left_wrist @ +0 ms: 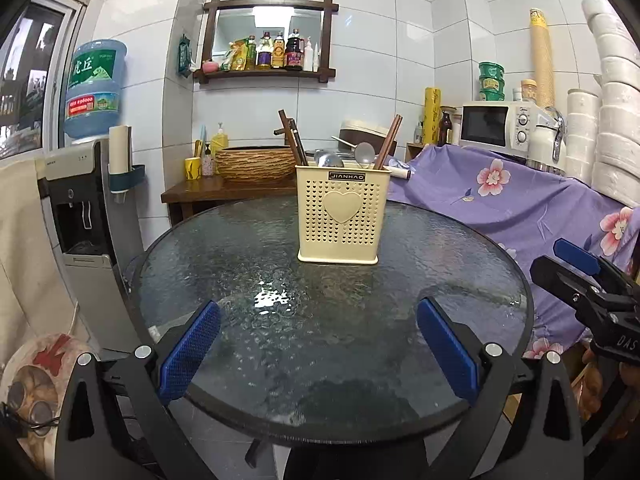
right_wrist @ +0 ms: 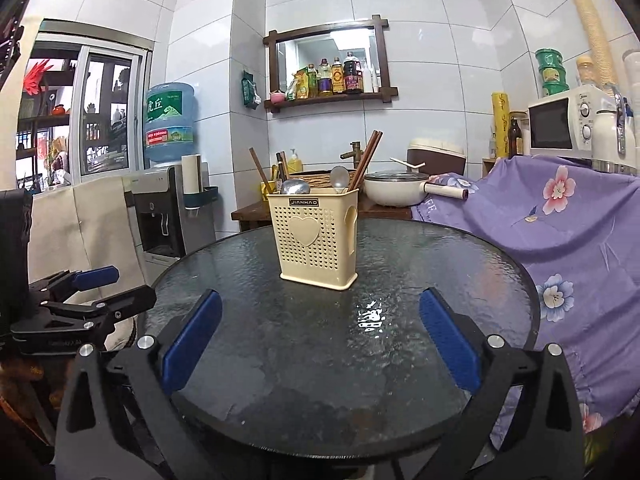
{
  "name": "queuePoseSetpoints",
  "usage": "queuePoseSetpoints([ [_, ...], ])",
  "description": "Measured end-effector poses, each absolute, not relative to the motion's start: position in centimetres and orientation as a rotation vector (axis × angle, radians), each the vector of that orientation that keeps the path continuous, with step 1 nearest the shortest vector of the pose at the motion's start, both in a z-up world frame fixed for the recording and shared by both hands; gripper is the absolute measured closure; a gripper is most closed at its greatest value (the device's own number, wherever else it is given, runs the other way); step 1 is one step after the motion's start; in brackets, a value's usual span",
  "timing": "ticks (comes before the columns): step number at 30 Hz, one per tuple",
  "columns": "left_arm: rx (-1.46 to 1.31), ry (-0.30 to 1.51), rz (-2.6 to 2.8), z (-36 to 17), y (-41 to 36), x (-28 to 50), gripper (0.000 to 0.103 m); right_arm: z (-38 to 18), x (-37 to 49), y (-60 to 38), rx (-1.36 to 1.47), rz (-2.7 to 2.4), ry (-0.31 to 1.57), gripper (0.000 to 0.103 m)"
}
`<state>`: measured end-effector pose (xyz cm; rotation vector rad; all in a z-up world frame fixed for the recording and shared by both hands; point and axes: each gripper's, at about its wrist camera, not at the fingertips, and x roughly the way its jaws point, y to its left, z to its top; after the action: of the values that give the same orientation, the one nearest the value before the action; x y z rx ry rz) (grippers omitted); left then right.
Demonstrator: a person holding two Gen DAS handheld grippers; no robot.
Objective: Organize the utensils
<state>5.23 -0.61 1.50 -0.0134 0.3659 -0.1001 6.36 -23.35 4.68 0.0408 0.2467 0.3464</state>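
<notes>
A cream perforated utensil holder [left_wrist: 342,212] [right_wrist: 316,238] with a heart on its front stands upright on the far half of a round dark glass table [left_wrist: 240,264] [right_wrist: 460,264]. Brown chopsticks [left_wrist: 390,140] [right_wrist: 366,160] and metal spoons [left_wrist: 364,154] [right_wrist: 339,178] stick out of its top. My left gripper [left_wrist: 318,332] hovers over the table's near edge, open, nothing between its blue pads. My right gripper [right_wrist: 320,324] is open too, well short of the holder. Each gripper shows at the side of the other's view: the right gripper [left_wrist: 576,268], the left gripper [right_wrist: 108,284].
A purple floral cloth [left_wrist: 520,200] [right_wrist: 560,232] drapes over furniture right of the table. A water dispenser [left_wrist: 88,216] [right_wrist: 168,208] stands at the left. Behind are a wooden counter with a woven basin [left_wrist: 256,164], a white pot [right_wrist: 396,190], and a microwave [left_wrist: 496,122] [right_wrist: 560,122].
</notes>
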Motion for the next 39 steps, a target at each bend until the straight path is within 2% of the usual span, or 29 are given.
queuePoseSetpoints([
  [18,-0.045,0.293,-0.114,2.6,0.1,1.4,0.006,5.5,2.0,-23.3,-0.021,0.357,0.195,0.006],
  [39,-0.081,0.298,-0.105,2.7,0.4,1.5,0.006,5.9,2.4,-22.5,-0.017,0.382,0.203,0.006],
])
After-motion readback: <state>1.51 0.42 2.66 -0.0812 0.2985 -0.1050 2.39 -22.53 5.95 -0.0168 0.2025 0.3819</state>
